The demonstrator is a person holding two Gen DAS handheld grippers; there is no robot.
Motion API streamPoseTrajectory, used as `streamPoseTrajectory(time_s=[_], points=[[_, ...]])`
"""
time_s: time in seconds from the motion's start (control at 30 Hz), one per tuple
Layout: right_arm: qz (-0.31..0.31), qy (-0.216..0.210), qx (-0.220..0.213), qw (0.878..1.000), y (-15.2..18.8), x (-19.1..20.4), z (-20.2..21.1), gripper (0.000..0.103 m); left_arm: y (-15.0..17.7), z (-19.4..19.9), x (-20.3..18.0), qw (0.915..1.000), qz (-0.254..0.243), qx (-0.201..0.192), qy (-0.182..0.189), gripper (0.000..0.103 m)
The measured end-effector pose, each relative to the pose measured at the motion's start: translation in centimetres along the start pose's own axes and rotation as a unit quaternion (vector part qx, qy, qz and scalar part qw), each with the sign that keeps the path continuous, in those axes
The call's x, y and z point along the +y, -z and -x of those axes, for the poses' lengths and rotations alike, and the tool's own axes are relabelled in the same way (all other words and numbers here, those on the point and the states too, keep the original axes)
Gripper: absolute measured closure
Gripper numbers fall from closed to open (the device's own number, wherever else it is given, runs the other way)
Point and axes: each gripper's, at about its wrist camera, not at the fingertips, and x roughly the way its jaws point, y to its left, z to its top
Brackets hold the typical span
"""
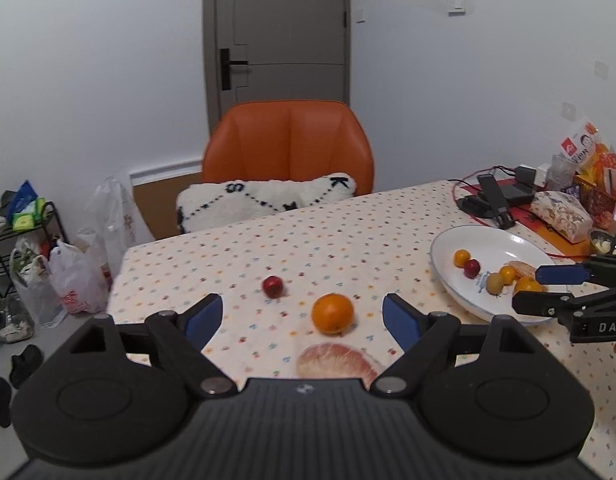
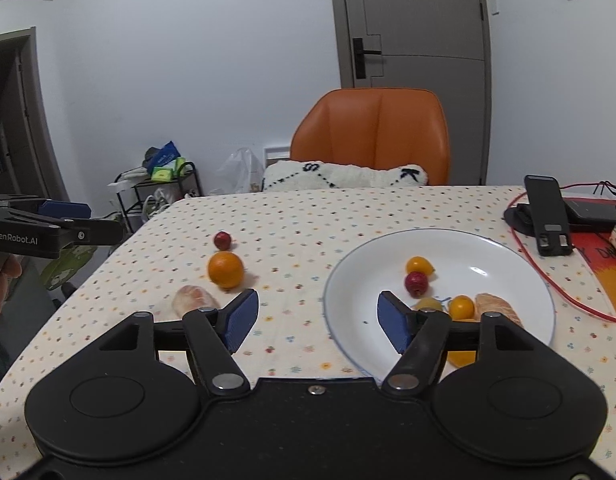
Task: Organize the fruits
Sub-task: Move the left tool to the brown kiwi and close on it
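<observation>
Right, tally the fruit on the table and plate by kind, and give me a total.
Small red fruits: 2
Large oranges: 2, one partly hidden
Small orange fruits: 2
Yellow-green fruit: 1
Peeled pink segments: 2
Total: 9

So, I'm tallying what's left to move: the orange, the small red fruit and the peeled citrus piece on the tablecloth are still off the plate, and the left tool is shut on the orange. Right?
Not quite. The left tool is open and holds nothing; the orange sits free on the tablecloth ahead of it, as the left wrist view shows. The small red fruit and peeled citrus piece are off the plate.
</observation>
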Motion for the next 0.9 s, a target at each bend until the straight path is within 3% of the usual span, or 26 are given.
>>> streamPoseTrajectory(time_s=[0.4, 0.9], points=[[0.018, -0.033, -0.003, 0.999, 0.5, 2.5, 1.6, 0.03, 2.7, 4.3, 1.8, 0.9975, 0.055, 0.0, -0.044, 0.017], [0.045, -0.099, 0.019, 0.994, 1.6, 4.3, 1.4, 0.029, 6.7, 7.8, 0.3, 0.9874, 0.133, 0.003, -0.086, 0.017]])
